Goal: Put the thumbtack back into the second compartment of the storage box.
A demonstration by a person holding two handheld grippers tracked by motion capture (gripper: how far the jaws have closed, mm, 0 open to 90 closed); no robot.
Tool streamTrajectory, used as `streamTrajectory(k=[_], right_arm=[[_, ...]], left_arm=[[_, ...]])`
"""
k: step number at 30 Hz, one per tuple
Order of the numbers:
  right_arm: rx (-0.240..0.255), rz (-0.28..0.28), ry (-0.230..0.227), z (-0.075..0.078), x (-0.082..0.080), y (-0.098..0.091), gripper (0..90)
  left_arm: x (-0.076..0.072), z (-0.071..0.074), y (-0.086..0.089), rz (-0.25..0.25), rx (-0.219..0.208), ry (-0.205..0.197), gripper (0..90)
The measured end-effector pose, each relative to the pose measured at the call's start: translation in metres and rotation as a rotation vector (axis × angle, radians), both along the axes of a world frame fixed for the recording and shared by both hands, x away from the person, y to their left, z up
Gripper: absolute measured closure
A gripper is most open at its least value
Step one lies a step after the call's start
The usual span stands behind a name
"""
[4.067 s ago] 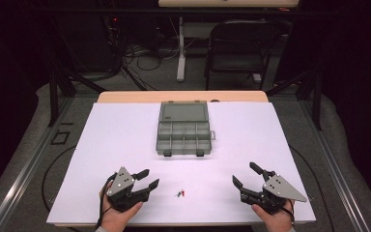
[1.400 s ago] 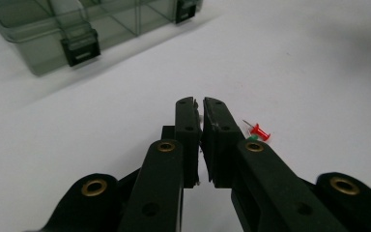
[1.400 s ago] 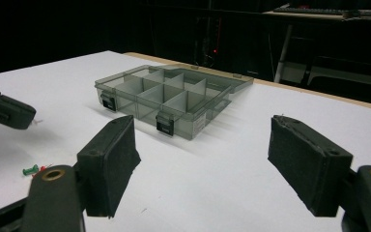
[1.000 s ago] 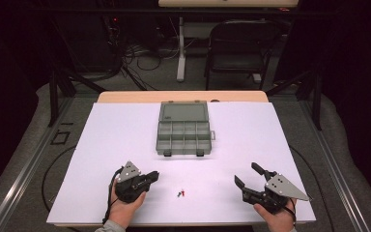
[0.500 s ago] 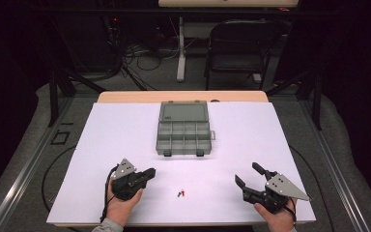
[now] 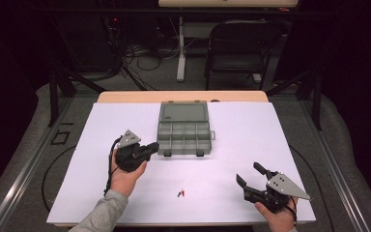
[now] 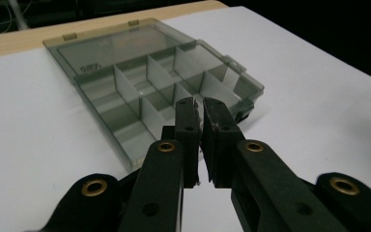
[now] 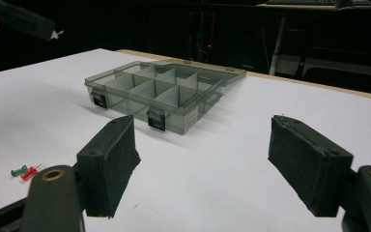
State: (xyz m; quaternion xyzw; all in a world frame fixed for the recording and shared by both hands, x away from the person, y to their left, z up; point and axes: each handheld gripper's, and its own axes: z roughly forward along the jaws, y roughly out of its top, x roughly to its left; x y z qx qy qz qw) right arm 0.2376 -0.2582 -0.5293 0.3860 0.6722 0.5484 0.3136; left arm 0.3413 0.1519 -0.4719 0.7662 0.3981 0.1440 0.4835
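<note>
L gripper (image 6: 147,149) moved up/fwd since earlier frame, now just beside organizer box (image 6: 184,132) front-left corner; fingers closed, nothing visibly held. R gripper (image 6: 251,176) unmoved, fingers wide open, empty. Pushpins (image 6: 181,194) on desk (image 6: 251,125) btw hands.

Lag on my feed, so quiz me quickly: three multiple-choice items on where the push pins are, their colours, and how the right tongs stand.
1. The push pins lie:
A. on the white table, between the two hands
B. on the floor
C. on the chair seat

2. Their colours are:
A. blue and yellow
B. both white
C. green and red

3. The right tongs are:
A. shut on a pin
B. open and empty
C. shut on a cable

Answers:
1 A: the high view shows them on the sheet between the hands.
2 C: the right gripper view shows one green and one red.
3 B: the pads stand wide apart with nothing between them.
</note>
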Motion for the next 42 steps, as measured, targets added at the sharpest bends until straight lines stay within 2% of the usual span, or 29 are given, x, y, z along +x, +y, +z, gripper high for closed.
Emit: streamTrajectory(k=[5,8,10,15,21,22,23,25,26,31,32,37,42], right_arm=[[-0.001,0.002,0.001,0.0,0.0,0.001,24.5],[-0.002,0.003,0.001,0.0,0.0,0.001,24.5],[-0.001,0.003,0.002,0.0,0.0,0.001,24.5],[-0.001,0.007,0.001,0.0,0.0,0.001,24.5],[-0.002,0.009,0.002,0.0,0.0,0.001,24.5],[0.0,0.009,0.002,0.0,0.0,0.001,24.5],[-0.001,0.009,0.003,0.0,0.0,0.001,24.5],[-0.001,0.01,0.003,0.0,0.001,0.001,24.5],[-0.001,0.01,0.004,-0.001,0.001,0.001,24.5],[0.001,0.014,0.008,-0.001,0.001,0.0,24.5],[0.001,0.015,0.007,-0.001,0.001,0.0,24.5],[-0.001,0.024,0.013,-0.001,0.002,0.001,24.5],[0.002,0.031,0.017,-0.001,0.002,0.002,24.5]], left_arm=[[0.013,0.012,-0.005,0.003,-0.007,0.013,85.3],[0.022,0.015,-0.012,0.01,0.005,0.017,85.3],[0.025,0.016,-0.013,0.009,0.01,0.017,85.3],[0.039,0.013,-0.021,0.022,0.021,0.052,85.3],[0.059,0.009,-0.035,0.051,0.047,0.081,85.3],[0.067,0.009,-0.041,0.061,0.057,0.093,85.3],[0.067,0.009,-0.041,0.061,0.057,0.093,85.3],[0.074,0.007,-0.047,0.07,0.077,0.101,85.3],[0.08,0.004,-0.052,0.082,0.102,0.104,85.3],[0.094,-0.005,-0.06,0.11,0.14,0.123,85.3],[0.099,-0.009,-0.063,0.125,0.142,0.143,85.3],[0.107,-0.022,-0.066,0.139,0.141,0.182,85.3],[0.111,-0.031,-0.069,0.146,0.15,0.196,85.3]])
